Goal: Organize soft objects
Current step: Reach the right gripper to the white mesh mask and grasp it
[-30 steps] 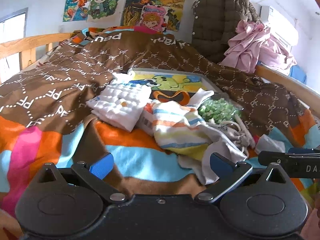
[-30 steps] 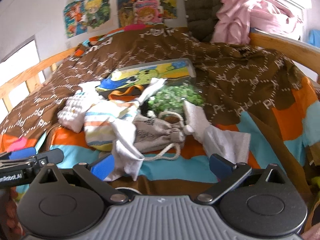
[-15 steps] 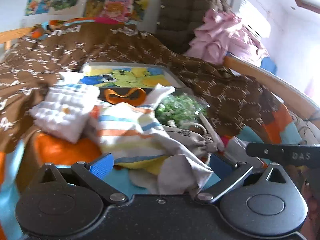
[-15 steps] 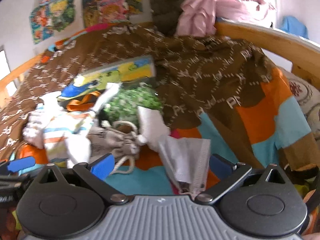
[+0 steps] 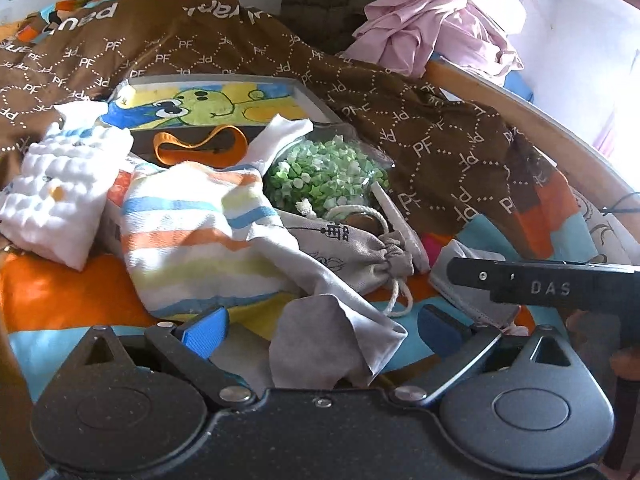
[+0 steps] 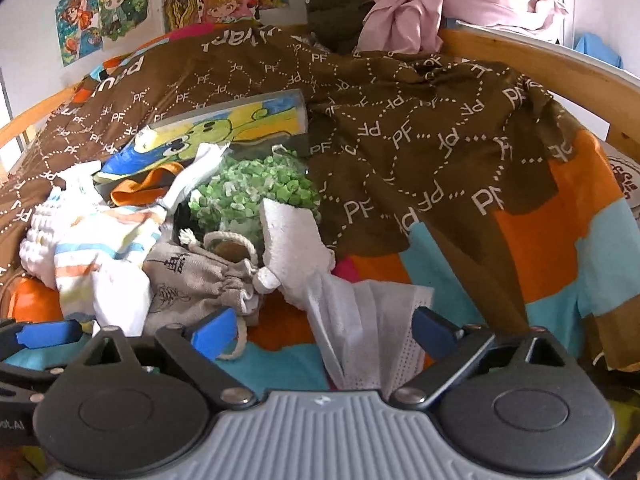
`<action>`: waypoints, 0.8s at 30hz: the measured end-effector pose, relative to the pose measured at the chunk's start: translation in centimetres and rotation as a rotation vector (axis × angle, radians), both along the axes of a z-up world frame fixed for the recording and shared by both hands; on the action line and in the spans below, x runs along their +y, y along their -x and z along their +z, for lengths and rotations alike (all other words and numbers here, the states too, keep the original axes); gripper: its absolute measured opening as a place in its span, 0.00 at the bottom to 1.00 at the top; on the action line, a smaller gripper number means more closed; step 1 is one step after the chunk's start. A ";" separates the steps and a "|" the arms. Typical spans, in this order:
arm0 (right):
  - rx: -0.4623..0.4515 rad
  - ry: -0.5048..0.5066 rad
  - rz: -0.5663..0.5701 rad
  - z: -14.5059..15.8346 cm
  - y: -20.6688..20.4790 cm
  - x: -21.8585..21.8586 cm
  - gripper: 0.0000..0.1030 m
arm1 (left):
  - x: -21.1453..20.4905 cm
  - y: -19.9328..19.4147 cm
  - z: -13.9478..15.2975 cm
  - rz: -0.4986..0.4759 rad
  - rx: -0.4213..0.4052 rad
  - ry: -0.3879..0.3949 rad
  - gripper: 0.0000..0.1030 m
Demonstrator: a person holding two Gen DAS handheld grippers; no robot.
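A: What lies on the bed [image 5: 60, 292], going from its left side to its right?

B: Farthest left, a white bubbly-textured cloth [image 5: 64, 196], folded thick. Touching it, a striped towel [image 5: 192, 236] in orange, blue and pale yellow, crumpled, with a plain white cloth [image 5: 336, 336] hanging from its near end. Next a grey drawstring pouch [image 6: 196, 276] with printed marks, its cord loose. Behind the pouch, a clear bag of green pellets [image 6: 256, 196]. Right of the pouch, a white face mask [image 6: 368, 328], pleated and rumpled, lying on the orange and blue patches of the blanket [image 6: 440, 152].

A: And the grippers?

B: The left hand-held gripper [image 5: 324, 328] has its blue pads wide apart, with the white cloth's end between them but not pinched. The right hand-held gripper [image 6: 324, 328] is also spread; its jaws have just been narrowing slightly, with the mask between them, unpressed.

A: Anything behind?

B: A cartoon-printed box [image 5: 212, 104] near the middle of the bed.
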State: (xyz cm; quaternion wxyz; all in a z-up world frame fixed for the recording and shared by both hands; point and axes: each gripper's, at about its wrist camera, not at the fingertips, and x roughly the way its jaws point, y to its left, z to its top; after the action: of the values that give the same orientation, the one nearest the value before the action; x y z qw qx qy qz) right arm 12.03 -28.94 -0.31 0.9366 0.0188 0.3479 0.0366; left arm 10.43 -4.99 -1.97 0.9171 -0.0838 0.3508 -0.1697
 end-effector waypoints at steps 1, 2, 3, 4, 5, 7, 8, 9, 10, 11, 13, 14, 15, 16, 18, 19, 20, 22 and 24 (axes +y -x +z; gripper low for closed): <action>0.005 0.002 -0.003 -0.2 -0.1 0.0 0.89 | -0.1 -0.1 0.0 -0.004 0.006 0.001 0.94; 0.011 0.003 -0.007 -0.3 -0.2 0.0 0.87 | -0.2 -0.2 -0.1 -0.012 0.011 0.001 0.92; 0.017 0.001 -0.010 -0.5 -0.3 0.0 0.86 | -0.4 -0.2 -0.1 -0.019 0.015 -0.001 0.90; 0.023 -0.003 -0.011 -0.7 -0.4 -0.1 0.84 | -0.5 -0.3 -0.2 -0.023 0.019 -0.005 0.88; 0.027 -0.003 -0.012 -0.9 -0.5 -0.1 0.82 | -0.7 -0.3 -0.3 -0.028 0.025 -0.007 0.84; 0.036 -0.003 -0.009 -1.2 -0.6 0.0 0.77 | -0.9 -0.6 -0.4 -0.036 0.042 -0.004 0.78; 0.042 -0.007 -0.001 -1.3 -0.6 0.0 0.74 | -0.9 -0.7 -0.5 -0.036 0.049 0.002 0.75; 0.045 -0.013 0.006 -1.3 -0.6 0.0 0.71 | -0.9 -0.8 -0.6 -0.035 0.055 0.008 0.72; 0.046 -0.017 0.014 -1.4 -0.6 0.1 0.69 | -0.9 -0.8 -0.6 -0.033 0.061 0.012 0.71; 0.045 -0.018 0.019 -1.4 -0.6 0.1 0.63 | -1.0 -0.9 -0.7 -0.031 0.068 0.012 0.69; 0.046 -0.021 0.020 -1.5 -0.6 0.1 0.53 | -0.9 -1.1 -0.9 -0.026 0.089 0.015 0.61; 0.047 -0.026 0.016 -1.5 -0.7 0.0 0.47 | -0.9 -1.3 -1.0 -0.023 0.100 0.021 0.54; 0.048 -0.030 0.010 -1.6 -0.7 -0.1 0.40 | -0.8 -1.4 -1.1 -0.019 0.112 0.030 0.46; 0.050 -0.033 0.000 -1.7 -0.7 -0.2 0.37 | -0.6 -1.5 -1.2 -0.010 0.122 0.038 0.42; 0.058 -0.040 -0.019 -1.9 -0.9 -0.5 0.28 | -0.4 -1.6 -1.3 0.006 0.134 0.053 0.33; 0.061 -0.048 -0.026 -1.9 -0.8 -0.7 0.26 | -0.3 -1.6 -1.3 0.012 0.139 0.059 0.31; 0.060 -0.053 -0.029 -1.8 -0.7 -0.8 0.23 | -0.2 -1.6 -1.3 0.017 0.143 0.064 0.25; 0.049 -0.062 -0.029 -1.7 -0.5 -0.9 0.20 | 0.0 -1.3 -1.3 0.029 0.144 0.064 0.14; 0.050 -0.072 -0.015 -1.6 -0.4 -0.8 0.16 | 0.2 -1.0 -1.1 0.042 0.142 0.063 0.10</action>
State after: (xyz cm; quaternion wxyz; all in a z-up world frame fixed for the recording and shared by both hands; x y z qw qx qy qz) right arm 12.43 -29.77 -1.93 0.9265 0.0559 0.3698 0.0415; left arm 11.41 -4.79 -3.07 0.8903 -0.1317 0.4075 -0.1550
